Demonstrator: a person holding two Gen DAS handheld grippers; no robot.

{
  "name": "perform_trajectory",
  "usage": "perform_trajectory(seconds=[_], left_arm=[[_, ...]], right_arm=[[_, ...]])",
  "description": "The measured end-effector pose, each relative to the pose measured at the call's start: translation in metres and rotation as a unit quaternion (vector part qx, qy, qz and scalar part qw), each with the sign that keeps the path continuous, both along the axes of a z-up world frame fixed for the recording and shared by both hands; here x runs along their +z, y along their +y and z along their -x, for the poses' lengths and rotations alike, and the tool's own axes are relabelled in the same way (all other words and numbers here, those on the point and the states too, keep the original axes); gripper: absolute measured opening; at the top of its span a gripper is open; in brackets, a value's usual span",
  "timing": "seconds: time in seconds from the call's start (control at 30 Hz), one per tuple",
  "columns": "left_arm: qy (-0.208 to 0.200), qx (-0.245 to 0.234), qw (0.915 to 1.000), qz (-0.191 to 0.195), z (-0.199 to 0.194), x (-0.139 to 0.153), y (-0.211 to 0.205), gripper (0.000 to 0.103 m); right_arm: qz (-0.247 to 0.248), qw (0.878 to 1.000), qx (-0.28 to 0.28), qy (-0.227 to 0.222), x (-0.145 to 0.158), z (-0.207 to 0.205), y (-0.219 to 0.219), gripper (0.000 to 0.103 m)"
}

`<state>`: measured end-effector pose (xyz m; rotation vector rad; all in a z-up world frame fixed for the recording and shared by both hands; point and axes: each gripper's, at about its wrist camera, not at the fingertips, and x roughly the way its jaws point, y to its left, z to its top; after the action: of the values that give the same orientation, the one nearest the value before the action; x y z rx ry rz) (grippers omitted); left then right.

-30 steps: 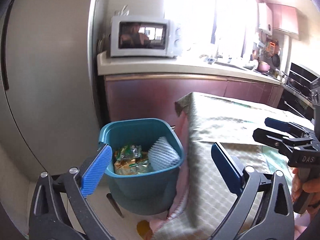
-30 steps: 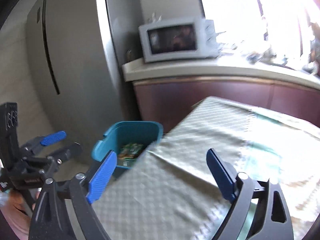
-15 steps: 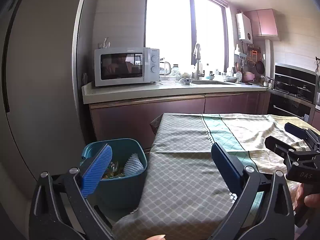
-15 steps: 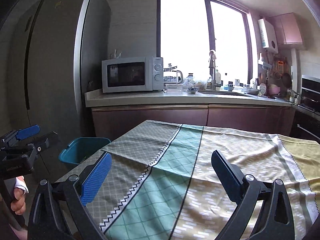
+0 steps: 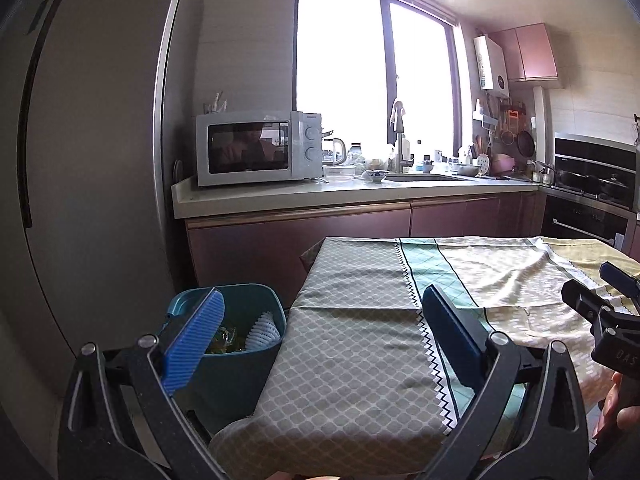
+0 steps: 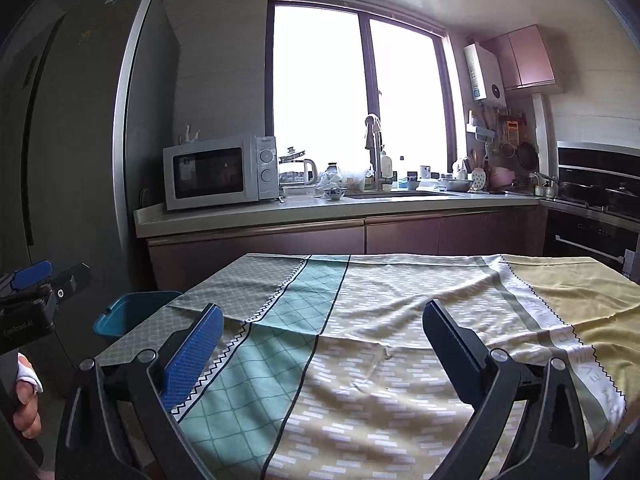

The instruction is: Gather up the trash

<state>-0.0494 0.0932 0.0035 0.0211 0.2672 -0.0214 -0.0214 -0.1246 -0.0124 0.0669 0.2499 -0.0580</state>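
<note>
A teal trash bin stands on the floor at the table's left end; it also shows in the right wrist view. Inside it lie a white foam net and shiny snack wrappers. My left gripper is open and empty, held above the table's left end beside the bin. My right gripper is open and empty over the middle of the tablecloth. No loose trash shows on the cloth.
A tall grey fridge stands at the left. A counter behind the table carries a microwave, a kettle and a sink. An oven and stove are at the right.
Both grippers have risen and pulled back from the bin, and now face level across the table toward the window. The bin has dropped to the lower left of both views.
</note>
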Motion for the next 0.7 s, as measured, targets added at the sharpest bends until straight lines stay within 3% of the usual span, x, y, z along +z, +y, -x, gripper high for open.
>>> perform_trajectory(seconds=[0.33, 0.7], left_arm=[[-0.013, 0.003, 0.9999, -0.006, 0.003, -0.001, 0.000, 0.098], [-0.020, 0.011, 0.9997, -0.014, 0.003, -0.001, -0.007, 0.098]], right_arm=[[-0.008, 0.999, -0.023, -0.028, 0.000, 0.015, -0.008, 0.096], [-0.015, 0.999, -0.025, -0.026, 0.000, 0.015, -0.018, 0.096]])
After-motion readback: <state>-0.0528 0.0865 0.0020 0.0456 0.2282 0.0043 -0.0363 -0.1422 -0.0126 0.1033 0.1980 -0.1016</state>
